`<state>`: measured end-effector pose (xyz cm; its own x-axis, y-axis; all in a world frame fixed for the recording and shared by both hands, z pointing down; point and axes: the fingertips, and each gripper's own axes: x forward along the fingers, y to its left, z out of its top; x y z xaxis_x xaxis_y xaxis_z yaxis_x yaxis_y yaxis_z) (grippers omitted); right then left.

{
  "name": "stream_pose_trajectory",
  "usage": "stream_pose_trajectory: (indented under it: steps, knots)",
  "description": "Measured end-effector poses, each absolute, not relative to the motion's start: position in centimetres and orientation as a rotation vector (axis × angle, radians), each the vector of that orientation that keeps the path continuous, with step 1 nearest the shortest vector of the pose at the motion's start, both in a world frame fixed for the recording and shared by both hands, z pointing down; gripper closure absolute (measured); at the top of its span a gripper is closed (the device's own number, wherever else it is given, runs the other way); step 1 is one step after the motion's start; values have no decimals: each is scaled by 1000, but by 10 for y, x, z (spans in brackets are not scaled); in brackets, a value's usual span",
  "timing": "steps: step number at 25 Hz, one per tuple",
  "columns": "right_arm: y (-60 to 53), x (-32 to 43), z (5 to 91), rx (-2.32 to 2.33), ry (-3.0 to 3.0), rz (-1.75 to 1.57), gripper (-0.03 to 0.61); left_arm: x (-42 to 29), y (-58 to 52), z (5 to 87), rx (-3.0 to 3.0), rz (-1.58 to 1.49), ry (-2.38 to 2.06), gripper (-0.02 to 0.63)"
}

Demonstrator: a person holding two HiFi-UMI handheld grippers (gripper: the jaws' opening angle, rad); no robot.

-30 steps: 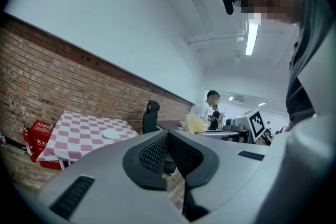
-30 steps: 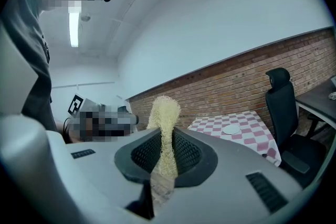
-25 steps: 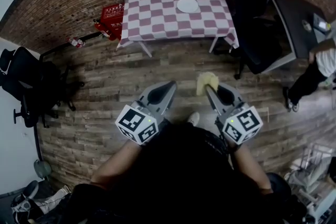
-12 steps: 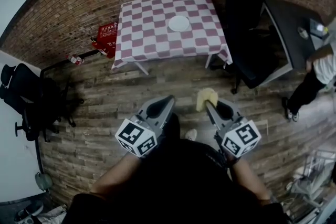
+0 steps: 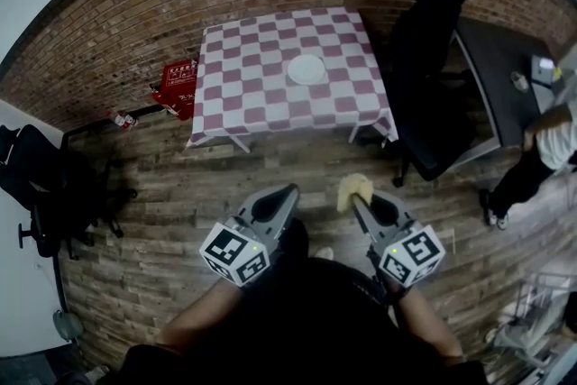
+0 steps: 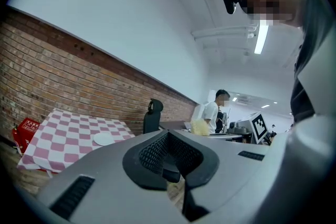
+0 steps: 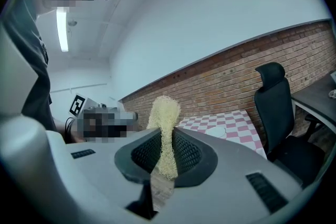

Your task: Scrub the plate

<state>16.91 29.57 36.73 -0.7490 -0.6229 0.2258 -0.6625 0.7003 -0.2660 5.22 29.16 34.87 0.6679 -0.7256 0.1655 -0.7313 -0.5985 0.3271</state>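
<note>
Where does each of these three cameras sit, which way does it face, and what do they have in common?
Head view: on the person's head, looking steeply down at the checkered table with the plate; shows both arms, the left gripper and the right gripper.
Left gripper view: rides the left gripper, looking along its shut, empty jaws toward the table; the person's upper body shows at right.
Right gripper view: rides the right gripper, looking along jaws clamped on the sponge; upper body at left.
Shared: all three show table and plate.
</note>
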Motion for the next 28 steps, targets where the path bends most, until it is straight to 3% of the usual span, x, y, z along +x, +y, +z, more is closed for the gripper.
stream_pose_trajectory:
  steps: [20,28]
  knots:
    - [74,63,373,1148,-2704,478,529,-72,71,353,2558,23,-1082,604]
    - [6,63,388,1121,-2669,509,529,-73,10,375,2498,53,-1064,604]
